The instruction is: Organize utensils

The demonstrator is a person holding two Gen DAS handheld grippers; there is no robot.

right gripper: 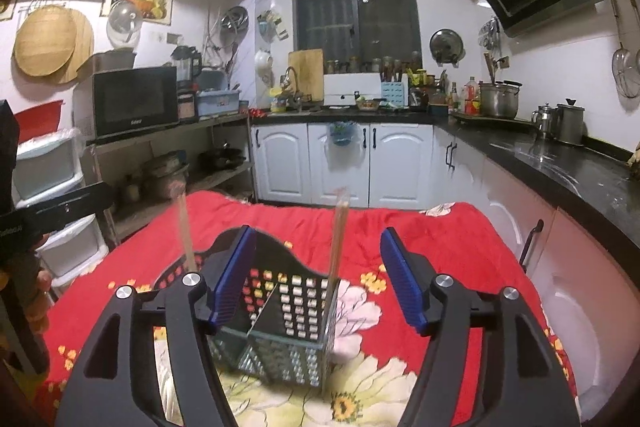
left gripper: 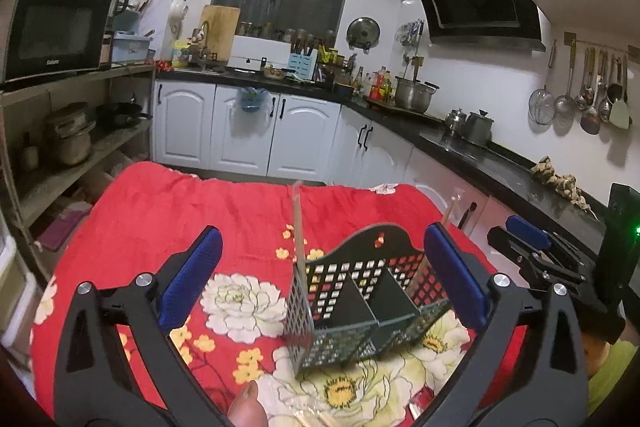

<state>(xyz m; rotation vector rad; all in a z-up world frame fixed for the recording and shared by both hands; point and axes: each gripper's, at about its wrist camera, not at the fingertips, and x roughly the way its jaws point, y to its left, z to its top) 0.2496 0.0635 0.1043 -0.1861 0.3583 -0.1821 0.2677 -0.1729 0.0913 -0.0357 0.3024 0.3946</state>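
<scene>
White cabinets (left gripper: 244, 131) stand behind the red floral cloth (left gripper: 168, 219). On it, a dark perforated caddy (left gripper: 360, 303) holds wrapped chopsticks (left gripper: 298, 227) upright. Left hand-held gripper (left gripper: 324, 275) spread wide, empty; right hand-held gripper (right gripper: 320, 275) likewise parted.

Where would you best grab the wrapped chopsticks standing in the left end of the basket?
Grip the upper shaft of the wrapped chopsticks, coming from above. They stand nearly upright against the corner of the basket, so only the part above its rim is free.

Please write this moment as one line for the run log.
left gripper: open, empty | right gripper: open, empty | caddy: on red cloth | chopstick packs: two, standing in caddy, one at each end
</scene>
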